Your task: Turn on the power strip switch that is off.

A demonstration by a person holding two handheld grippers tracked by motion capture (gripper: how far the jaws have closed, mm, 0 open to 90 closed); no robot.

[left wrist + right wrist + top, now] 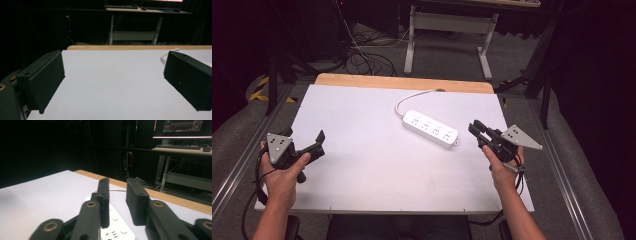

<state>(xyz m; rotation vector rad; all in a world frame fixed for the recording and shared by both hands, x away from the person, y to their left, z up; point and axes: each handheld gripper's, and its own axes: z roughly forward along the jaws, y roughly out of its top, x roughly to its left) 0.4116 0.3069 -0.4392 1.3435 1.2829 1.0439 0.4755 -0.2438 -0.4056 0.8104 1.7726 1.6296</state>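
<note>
A white power strip [430, 129] lies on the white tabletop [362, 170], right of centre, and its white cable [409, 98] curls toward the far edge. My right gripper [475, 128] hovers just right of the strip with its tips pointing at the strip's near end. In the right gripper view its jaws [118, 185] stand a narrow gap apart with nothing between them, and the strip [117, 231] lies below them. My left gripper [318, 143] is held at the table's left side. In the left gripper view its jaws [113, 68] are spread wide over bare tabletop.
A wooden strip [402, 82] runs along the table's far edge. Beyond it stand a white desk frame [447, 30] and loose cables on the floor [362, 55]. A desk with a keyboard and a lit monitor [185, 126] sits in the dark background. Metal rails flank the table.
</note>
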